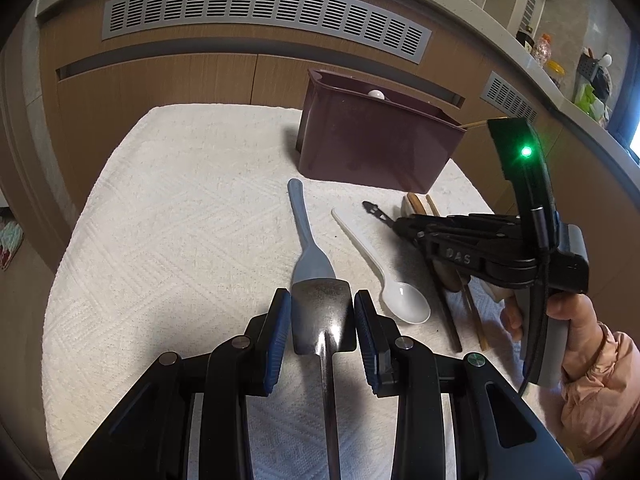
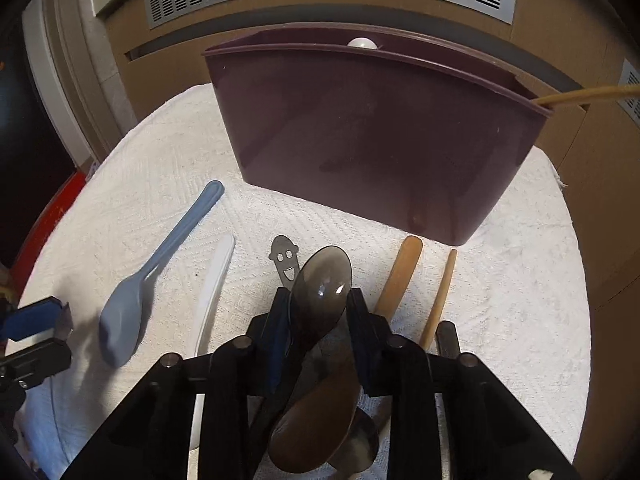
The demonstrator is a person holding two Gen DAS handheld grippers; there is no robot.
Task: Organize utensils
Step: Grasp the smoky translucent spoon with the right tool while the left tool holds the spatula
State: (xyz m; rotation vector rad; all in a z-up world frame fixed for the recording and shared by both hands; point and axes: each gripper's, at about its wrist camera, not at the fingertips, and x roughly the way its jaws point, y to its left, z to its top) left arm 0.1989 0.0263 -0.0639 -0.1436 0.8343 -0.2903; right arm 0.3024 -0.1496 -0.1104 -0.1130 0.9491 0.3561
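Observation:
My left gripper is shut on the flat metal head of a steel spatula, held above the white towel. A blue plastic spoon lies just beyond it, and a white plastic spoon lies to its right. My right gripper is shut on a dark translucent spoon above the towel; it also shows in the left wrist view. The maroon bin stands behind, also seen in the left wrist view, with a white knob and a wooden stick showing inside.
A smiley-handled metal utensil, wooden handles and a thin wooden stick lie on the towel below the right gripper. The blue spoon and white spoon lie to the left. Wooden cabinets with vent grilles stand behind.

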